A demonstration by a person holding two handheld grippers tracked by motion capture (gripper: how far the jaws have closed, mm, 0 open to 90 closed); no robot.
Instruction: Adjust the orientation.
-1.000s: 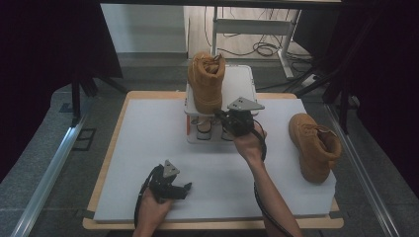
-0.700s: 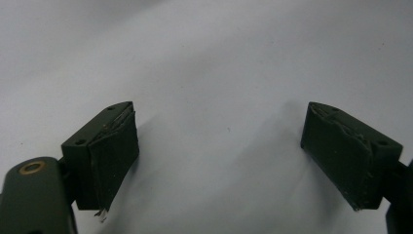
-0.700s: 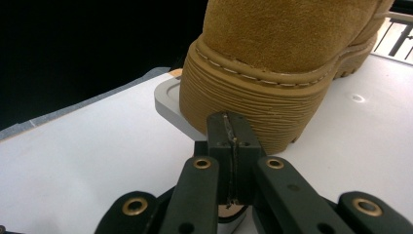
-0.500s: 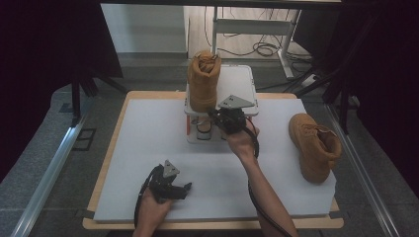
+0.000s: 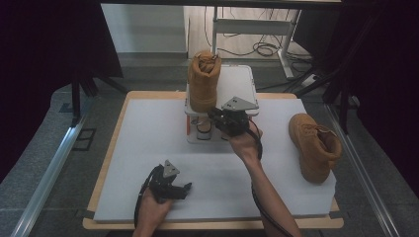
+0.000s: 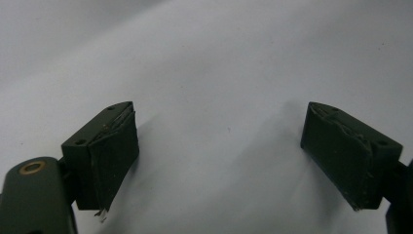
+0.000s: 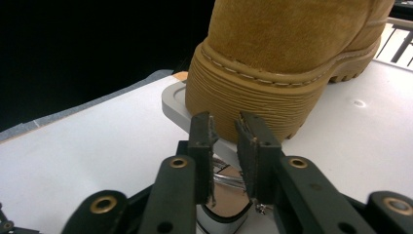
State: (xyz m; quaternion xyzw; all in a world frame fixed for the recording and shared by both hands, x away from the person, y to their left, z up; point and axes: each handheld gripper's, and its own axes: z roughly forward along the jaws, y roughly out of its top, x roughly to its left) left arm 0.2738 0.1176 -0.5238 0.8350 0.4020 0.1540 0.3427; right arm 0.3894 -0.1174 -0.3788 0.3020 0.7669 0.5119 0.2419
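Meanwhile the right tool [image 7: 224, 134] has closed in on the boot's [image 7: 272, 73] heel.

boots [image 5: 203, 82]: no brand or label legible
rack [image 5: 237, 89]: no print readable
grippers: no markings legible
table mat [image 5: 148, 143]: blank, no text

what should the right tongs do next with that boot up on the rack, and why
Probably open wider and ease forward onto the heel. The right tongs sit nearly closed with nothing between them, right at the ribbed heel sole of the boot on the white rack. That gap looks far too narrow for the sole. The left tongs rest open on the table.
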